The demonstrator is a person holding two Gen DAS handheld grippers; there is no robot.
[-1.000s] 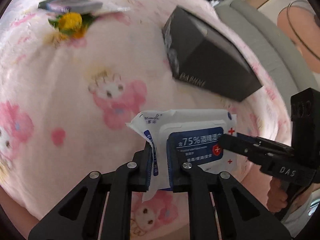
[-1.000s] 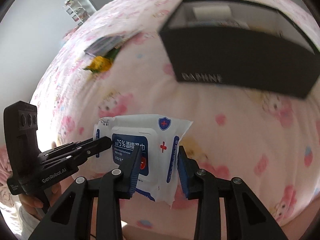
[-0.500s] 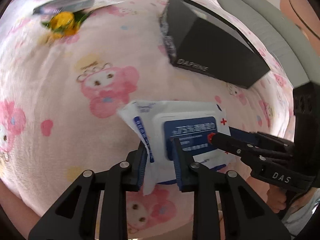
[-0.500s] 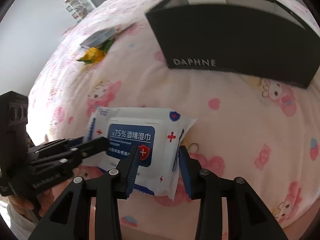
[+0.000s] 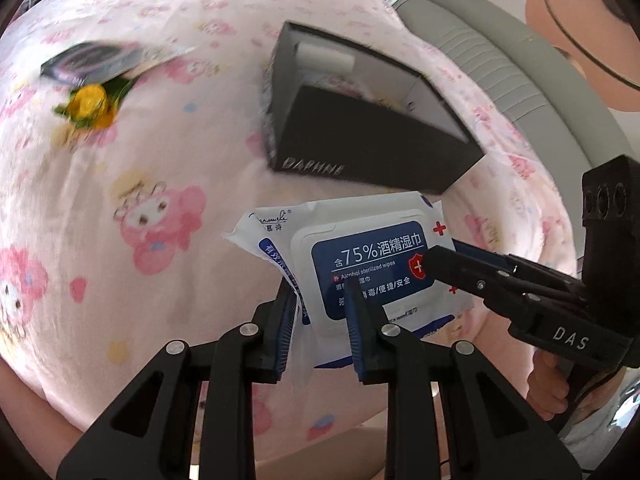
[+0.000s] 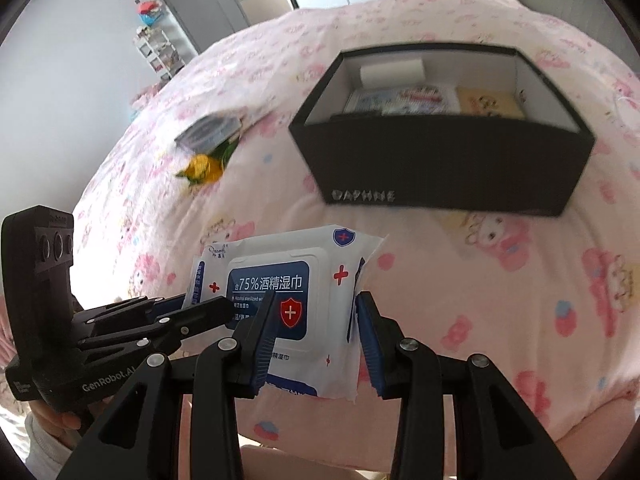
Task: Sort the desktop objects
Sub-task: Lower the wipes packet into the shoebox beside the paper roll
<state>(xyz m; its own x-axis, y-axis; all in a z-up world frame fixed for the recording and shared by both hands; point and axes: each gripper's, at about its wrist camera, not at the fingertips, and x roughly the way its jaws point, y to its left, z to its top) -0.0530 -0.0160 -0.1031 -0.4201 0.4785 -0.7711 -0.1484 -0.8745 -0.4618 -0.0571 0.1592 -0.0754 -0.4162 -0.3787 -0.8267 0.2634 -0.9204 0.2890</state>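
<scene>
A white and blue pack of alcohol wipes [image 5: 360,256] [image 6: 288,292] is held above the pink cartoon cloth by both grippers. My left gripper [image 5: 320,316] is shut on its left end. My right gripper [image 6: 316,328] is shut on its right end and shows in the left wrist view [image 5: 480,276]. The left gripper shows in the right wrist view [image 6: 188,316]. A black open box [image 5: 372,148] [image 6: 440,172] marked DAPHNE sits beyond the pack and holds several items.
A yellow flower [image 5: 90,104] [image 6: 202,168] and a dark flat packet [image 5: 92,64] [image 6: 208,130] lie at the far left on the cloth. A grey sofa back [image 5: 500,64] runs behind the box. A shelf [image 6: 156,48] stands far off.
Both grippers have lifted the wipes pack higher and toward the black box. The box's inside now shows in both views.
</scene>
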